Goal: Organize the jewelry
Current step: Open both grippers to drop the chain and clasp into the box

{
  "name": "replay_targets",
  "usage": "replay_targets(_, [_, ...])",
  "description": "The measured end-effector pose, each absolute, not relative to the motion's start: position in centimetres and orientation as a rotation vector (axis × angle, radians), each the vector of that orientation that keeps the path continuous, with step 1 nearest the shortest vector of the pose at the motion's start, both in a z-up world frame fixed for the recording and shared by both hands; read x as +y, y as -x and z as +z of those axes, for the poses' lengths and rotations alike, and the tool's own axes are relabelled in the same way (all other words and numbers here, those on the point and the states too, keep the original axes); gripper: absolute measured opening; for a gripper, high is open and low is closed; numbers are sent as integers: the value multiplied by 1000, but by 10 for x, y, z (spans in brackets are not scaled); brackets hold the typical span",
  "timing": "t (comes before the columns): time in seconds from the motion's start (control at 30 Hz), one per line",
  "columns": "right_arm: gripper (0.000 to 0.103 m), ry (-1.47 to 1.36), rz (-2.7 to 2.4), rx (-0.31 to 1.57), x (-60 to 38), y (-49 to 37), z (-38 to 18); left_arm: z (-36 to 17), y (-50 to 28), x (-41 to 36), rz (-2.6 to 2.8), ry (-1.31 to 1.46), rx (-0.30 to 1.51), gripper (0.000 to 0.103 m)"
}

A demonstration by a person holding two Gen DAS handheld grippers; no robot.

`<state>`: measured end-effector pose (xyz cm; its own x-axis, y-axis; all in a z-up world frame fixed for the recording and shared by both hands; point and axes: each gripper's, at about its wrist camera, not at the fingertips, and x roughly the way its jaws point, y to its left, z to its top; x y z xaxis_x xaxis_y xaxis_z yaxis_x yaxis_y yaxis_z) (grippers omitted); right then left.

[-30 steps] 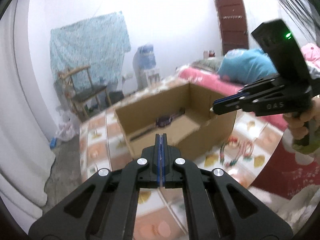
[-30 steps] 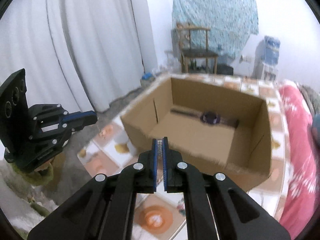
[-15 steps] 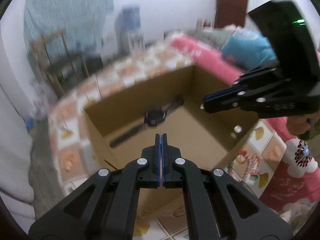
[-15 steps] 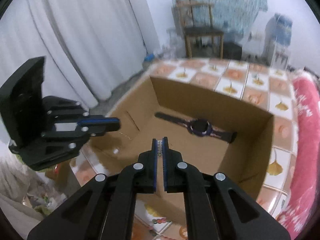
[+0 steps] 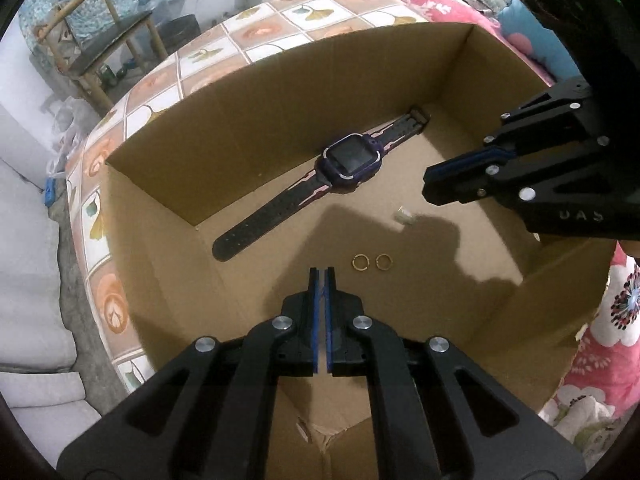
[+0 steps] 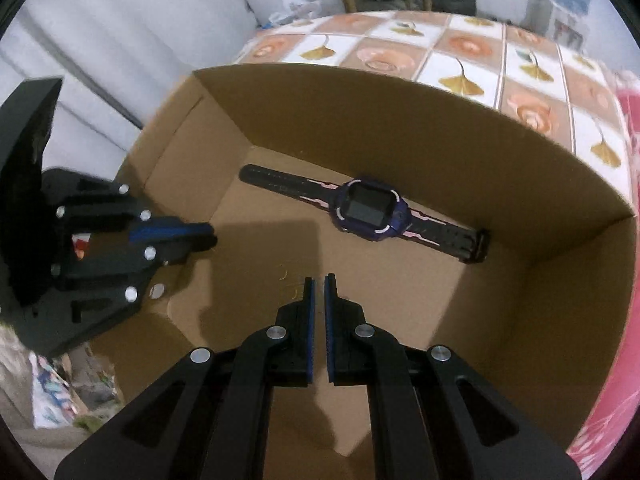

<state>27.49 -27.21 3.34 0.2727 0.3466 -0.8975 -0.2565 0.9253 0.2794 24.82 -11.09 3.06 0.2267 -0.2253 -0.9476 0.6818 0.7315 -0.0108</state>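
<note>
Both wrist views look steeply down, close — sharing the cardboard box [image 5: 248, 128] floor.

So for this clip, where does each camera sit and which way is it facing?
Left wrist: sits on the left gripper, looking steeply down into the cardboard box; own shut fingers show, with the right gripper entering from the right.
Right wrist: sits on the right gripper, also aimed down into the box; own fingers show, the left gripper at left.
Shared: the box floor and the purple watch.
</note>
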Motion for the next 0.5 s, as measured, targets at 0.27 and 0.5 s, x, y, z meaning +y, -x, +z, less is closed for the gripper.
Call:
replay_targets(0.27, [11, -112, 380, 1186, -284, -271, 45, 37, -255, -109, -645, -453, 1162, 16])
replay_targets(0.5, [40, -114, 360, 1021, -303, -233, 94, 73, -241, -96, -655, -412, 1033, 42])
